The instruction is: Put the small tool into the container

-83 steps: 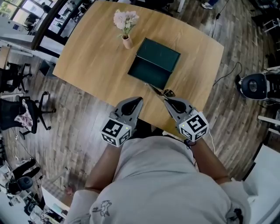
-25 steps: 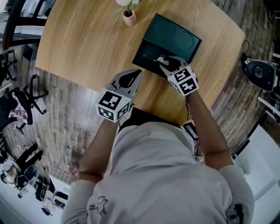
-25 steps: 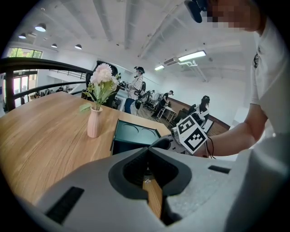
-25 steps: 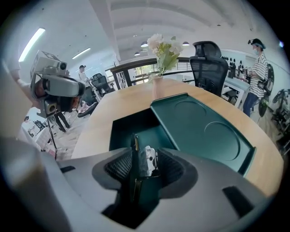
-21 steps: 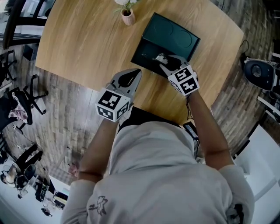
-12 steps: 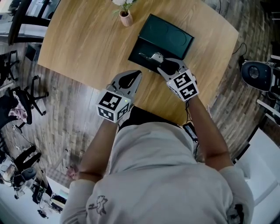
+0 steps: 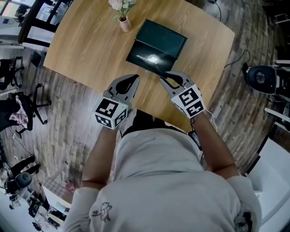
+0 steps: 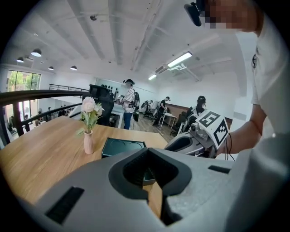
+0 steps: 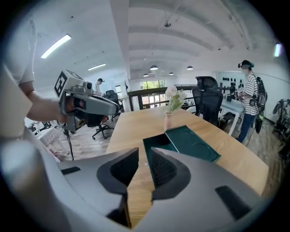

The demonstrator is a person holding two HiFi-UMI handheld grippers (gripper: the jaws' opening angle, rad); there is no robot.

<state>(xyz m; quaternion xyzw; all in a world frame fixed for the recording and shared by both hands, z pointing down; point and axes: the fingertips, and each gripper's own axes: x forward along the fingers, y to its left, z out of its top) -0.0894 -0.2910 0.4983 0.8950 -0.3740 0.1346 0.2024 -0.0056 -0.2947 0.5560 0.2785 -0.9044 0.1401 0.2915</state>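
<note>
"Where is the small tool [image 7: 153, 59]?"

"Inside the green container [image 7: 136, 53] on the worktop [image 7: 90, 50]. The right gripper [image 7: 163, 78] hangs near it, jaws a little apart, just been closing, with nothing in them. The left gripper [image 7: 134, 79] is closed and empty."

Table [image 7: 90, 50]: pale honey wood with a fine straight grain. Container [image 7: 168, 38]: dark green all over. Small tool [image 7: 153, 59] inside: a silvery glint. Vase [image 7: 125, 25]: dusty pink; flowers [image 7: 118, 4] pale pink and white. Left gripper [image 7: 134, 77] and right gripper [image 7: 166, 77]: grey shells, black inside the jaws. Each cube [image 7: 110, 113]: white with black square markers. Shirt [image 7: 158, 181]: light grey. Floor [image 7: 59, 127]: grey-brown planks.
</note>
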